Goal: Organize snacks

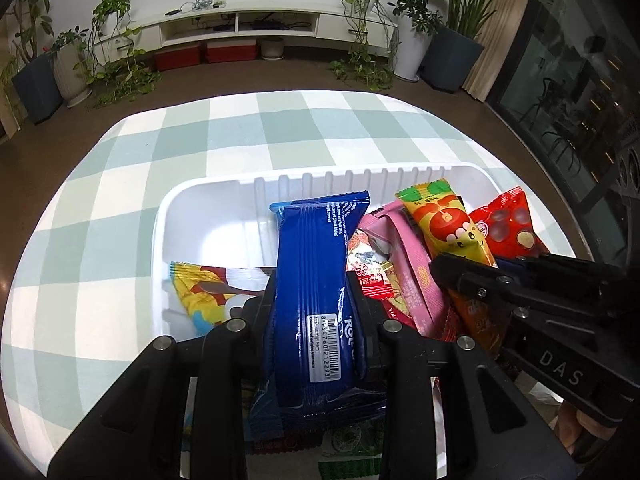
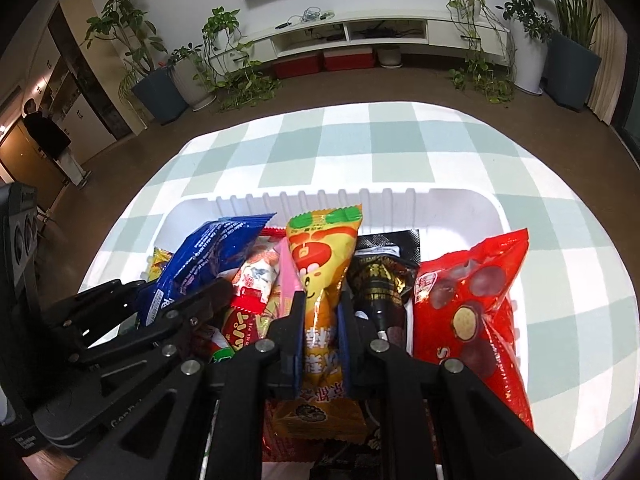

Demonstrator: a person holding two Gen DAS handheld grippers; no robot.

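Count on inspection: one white bin [image 1: 208,216] on one checked tablecloth [image 1: 120,168]. Two grippers present, the left gripper [image 1: 312,292] and the right gripper [image 2: 320,308]. Wrapped snacks distinguishable: one blue [image 1: 316,280], one orange-yellow [image 2: 324,272], one pink [image 1: 416,268], one black [image 2: 380,276], one red bag [image 2: 476,304]. The rest overlap and cannot be counted.

A glossy dark-blue cookie packet [image 1: 316,280] stands upright in the white ribbed plastic bin [image 1: 192,216] – a tall yellow-orange pouch [image 2: 324,292] at its three o'clock, a red pouch [image 2: 472,312] further right.
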